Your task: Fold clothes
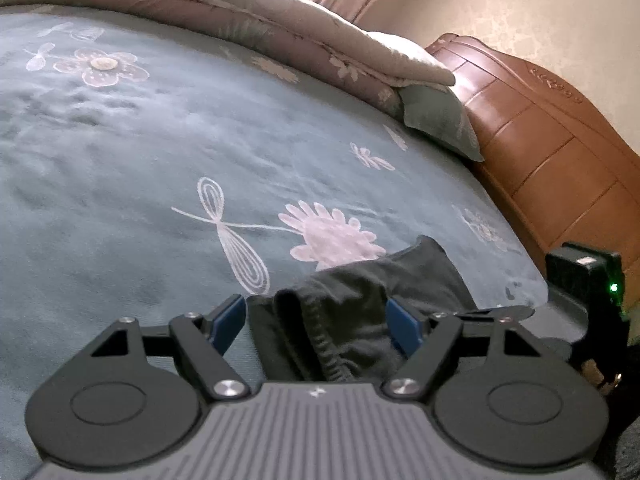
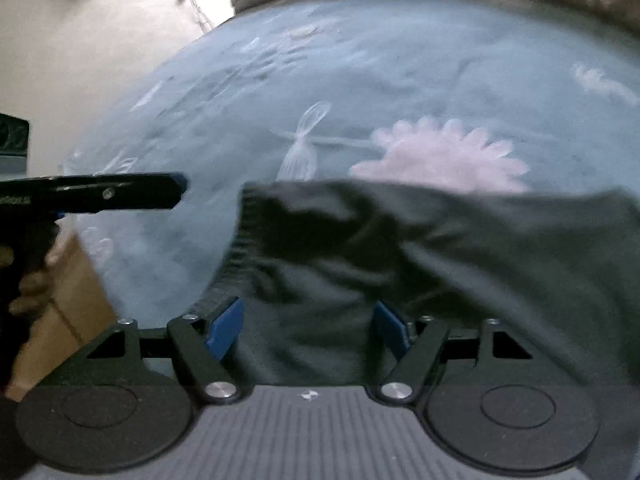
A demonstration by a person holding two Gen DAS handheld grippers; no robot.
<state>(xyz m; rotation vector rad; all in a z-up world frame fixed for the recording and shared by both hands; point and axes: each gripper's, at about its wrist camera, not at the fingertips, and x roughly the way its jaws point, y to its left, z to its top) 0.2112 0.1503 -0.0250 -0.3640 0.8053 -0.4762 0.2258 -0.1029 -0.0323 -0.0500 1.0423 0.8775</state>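
Bed first: we work over a blue-grey bedspread (image 1: pixel 132 152) printed with pale flowers, a folded quilt (image 1: pixel 224 12) along its far side and a wooden headboard (image 1: pixel 552 148) off to the right in the left wrist view.

The dark garment (image 2: pixel 420 264) lies on the near part of the spread, close under both tools. Its ribbed elastic hem shows in both views, so we take it for shorts or similar, though the full outline is cut off. In the right wrist view the cloth runs crosswise, from the hem at centre-left out to the right edge; that looks to be its long axis, roughly across the line both grippers point along.

Left gripper (image 1: pixel 316 324): jaws stand apart, blue pads either side of the bunched hem end of the garment (image 1: pixel 360 320). We see no squeeze on the cloth; it lies slack between them.

Right gripper (image 2: pixel 308 328): jaws likewise apart, cloth spread between and well past the right pad, not pinched. This view is blurred.

The left tool also shows side-on at the left of the right wrist view, a person's hand (image 2: pixel 28 288) below it.

Our judgement: the right gripper sits over the broad body, the left nearer the hem, so both are placed to pinch an edge.
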